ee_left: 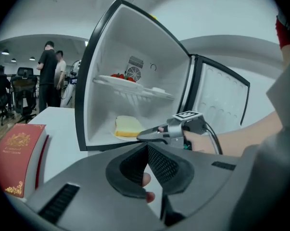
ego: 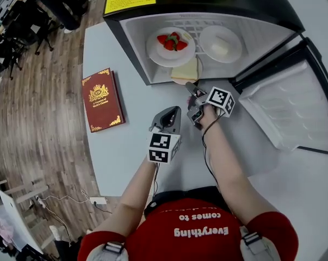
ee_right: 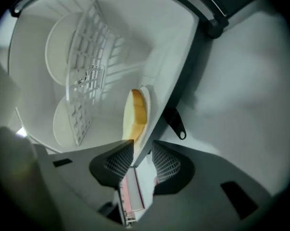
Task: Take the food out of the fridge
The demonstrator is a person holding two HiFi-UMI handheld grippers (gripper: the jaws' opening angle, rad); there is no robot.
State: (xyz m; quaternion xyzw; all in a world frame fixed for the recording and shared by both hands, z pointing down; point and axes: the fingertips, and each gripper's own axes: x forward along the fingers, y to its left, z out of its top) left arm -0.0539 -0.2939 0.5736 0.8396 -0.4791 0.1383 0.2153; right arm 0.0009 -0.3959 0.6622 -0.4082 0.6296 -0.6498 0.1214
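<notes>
Red shirt point(ego: 199, 230) reading "Everything comes to", left fingers point(ee_left: 130, 170) together, right fingers point(ee_right: 166, 165) apart

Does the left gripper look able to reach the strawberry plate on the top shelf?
Probably yes: the fridge door stands open, nothing blocks the strawberry plate, and the right gripper is lower.
</notes>
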